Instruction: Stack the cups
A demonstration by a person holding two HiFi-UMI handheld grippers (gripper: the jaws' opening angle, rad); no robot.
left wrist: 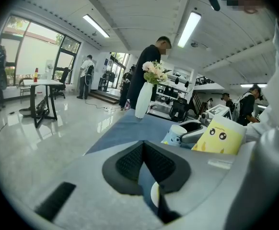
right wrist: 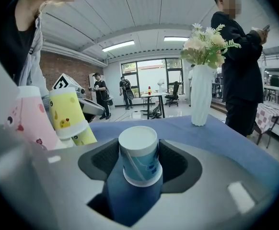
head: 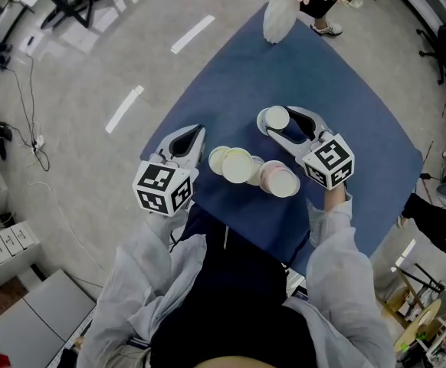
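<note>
Holding left gripper (head: 198,133) shut and empty, just left of yellow cups (head: 237,165) and pink cup (head: 283,181). Clamping right gripper (head: 278,123) on 1 blue cup (head: 277,116), standing upside down on cloth (head: 361,106) beyond that cluster. Judging it light, thin-walled, crushable: pinching mid-wall, gently. Minding the cluster close by; vase (head: 279,18) well apart.

The pale floor (left wrist: 43,138) is glossy enough to mirror the tall windows (left wrist: 29,51) at the far end, where a small table (left wrist: 41,82) stands. Strip lights (left wrist: 190,25) run along the white vaulted ceiling (left wrist: 139,13), and one wall is bare brick (right wrist: 65,67).
</note>
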